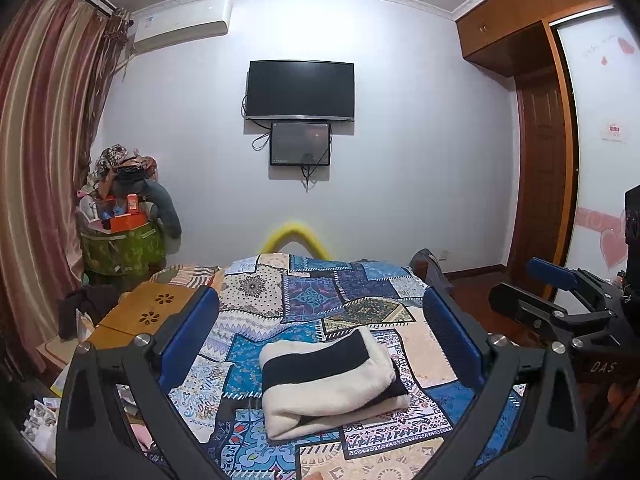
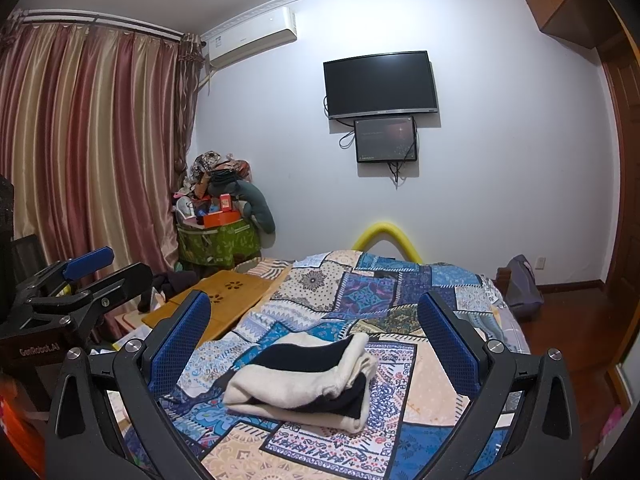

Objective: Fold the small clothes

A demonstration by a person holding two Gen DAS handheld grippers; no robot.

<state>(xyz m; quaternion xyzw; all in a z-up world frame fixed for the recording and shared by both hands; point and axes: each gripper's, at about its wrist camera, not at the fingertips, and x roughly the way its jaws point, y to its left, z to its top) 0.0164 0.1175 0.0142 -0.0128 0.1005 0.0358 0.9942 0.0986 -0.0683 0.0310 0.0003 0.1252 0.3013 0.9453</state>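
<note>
Jaws of the left gripper [image 1: 320, 332] stand wide apart in the left wrist view, holding nothing, above a folded cream-and-black garment [image 1: 330, 384] lying on the patchwork bedspread [image 1: 320, 292]. From the right wrist view, the right gripper [image 2: 314, 332] also gapes empty above the garment [image 2: 304, 382], a television [image 2: 380, 84] beyond.
</note>
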